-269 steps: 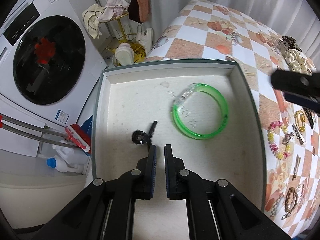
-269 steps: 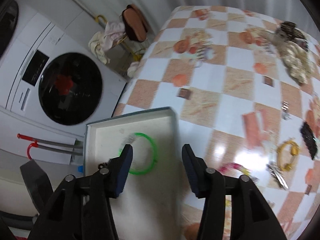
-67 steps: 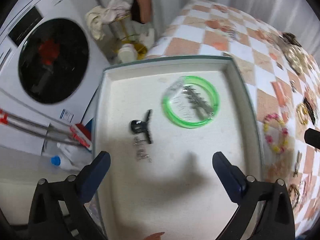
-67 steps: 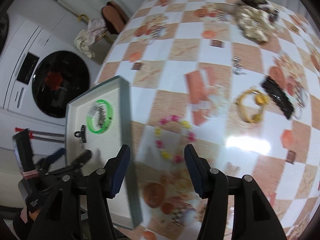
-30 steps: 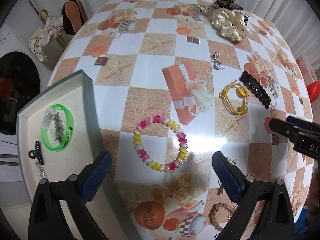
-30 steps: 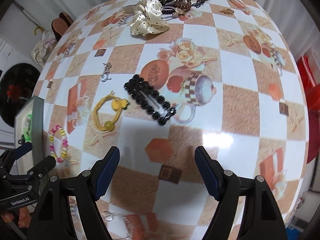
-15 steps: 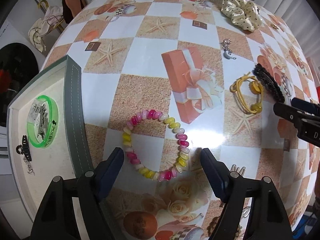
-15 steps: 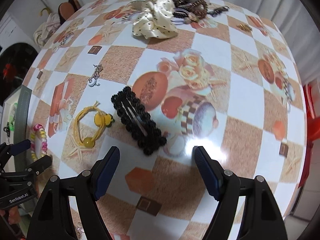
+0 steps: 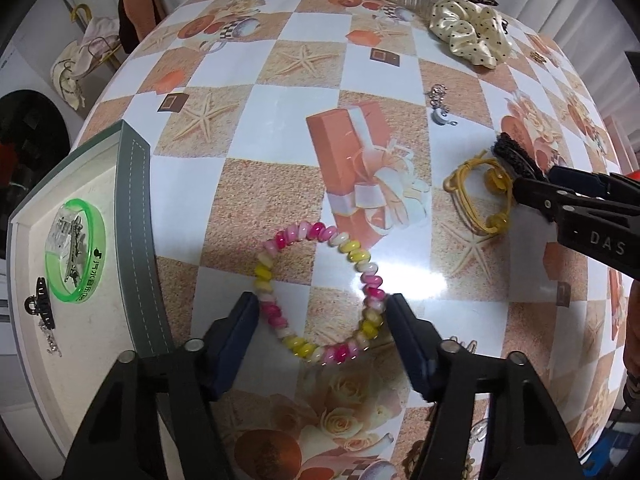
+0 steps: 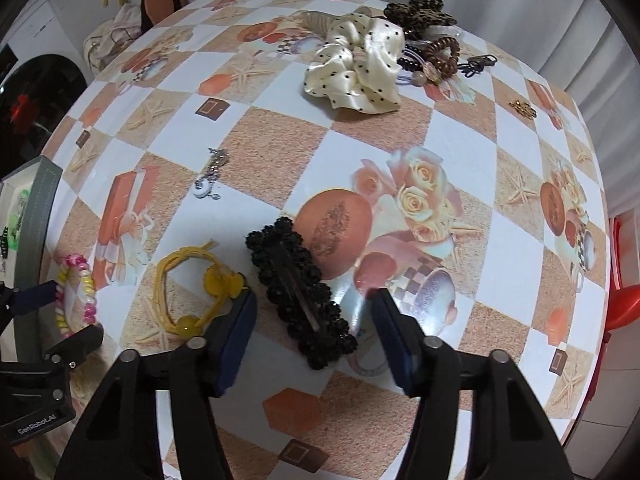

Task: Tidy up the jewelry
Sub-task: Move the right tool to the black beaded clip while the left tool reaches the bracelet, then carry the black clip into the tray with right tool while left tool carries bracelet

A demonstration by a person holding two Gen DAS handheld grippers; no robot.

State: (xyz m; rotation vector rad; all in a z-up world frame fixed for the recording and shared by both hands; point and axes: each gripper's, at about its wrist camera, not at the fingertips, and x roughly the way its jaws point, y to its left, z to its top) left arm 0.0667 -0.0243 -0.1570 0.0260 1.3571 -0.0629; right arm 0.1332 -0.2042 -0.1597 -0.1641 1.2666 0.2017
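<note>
Nearest us, the left gripper (image 9: 322, 318) stood open, its pads flanking the lower half of one pink-and-yellow bead bracelet (image 9: 320, 288) on the table (image 9: 276, 152) — half a second earlier those pads had been set wider and sat lower on the loop. The right gripper (image 10: 312, 320) was open too, straddling one black beaded clip (image 10: 298, 294), with its left pad touching one yellow hair tie (image 10: 192, 284); its jaws had drawn in since the last frame. We read "DAS" on the right gripper's side in the left view, and "GenRobot.AI" on the left gripper's body (image 10: 34, 426) in the right view. To the left, the tray (image 9: 138, 240) held one green bangle (image 9: 76, 250) with dark print we couldn't read, plus one black claw clip (image 9: 38, 308). Farther off lay one small silver charm (image 10: 210, 180), then one cream dotted scrunchie (image 10: 356, 76) — behind it, a cluster of brown hair pieces (image 10: 428, 20).
</note>
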